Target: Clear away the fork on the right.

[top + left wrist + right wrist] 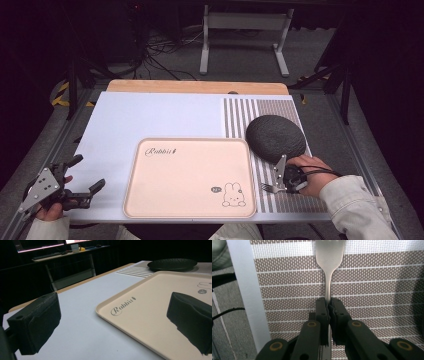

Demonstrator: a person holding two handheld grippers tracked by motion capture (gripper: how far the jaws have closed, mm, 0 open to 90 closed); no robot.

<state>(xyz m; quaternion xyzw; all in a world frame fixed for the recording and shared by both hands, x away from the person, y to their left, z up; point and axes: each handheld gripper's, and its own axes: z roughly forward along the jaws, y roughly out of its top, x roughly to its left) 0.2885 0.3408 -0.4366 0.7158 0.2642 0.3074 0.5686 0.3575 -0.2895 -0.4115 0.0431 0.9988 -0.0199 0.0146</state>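
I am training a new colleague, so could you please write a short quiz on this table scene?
1. True or false: the right tool is shut on the handle of the fork.
2. What lies between the fork and the left tool? A) the pink tray B) a glass C) a book
3. What does the dark round plate rest on?

Key
1. True: its jaws are clamped on the handle.
2. A: the tray lies in the middle, with the left tool, jaws apart and nothing between them, beside the tray's left edge.
3. The striped placemat, beyond the fork.
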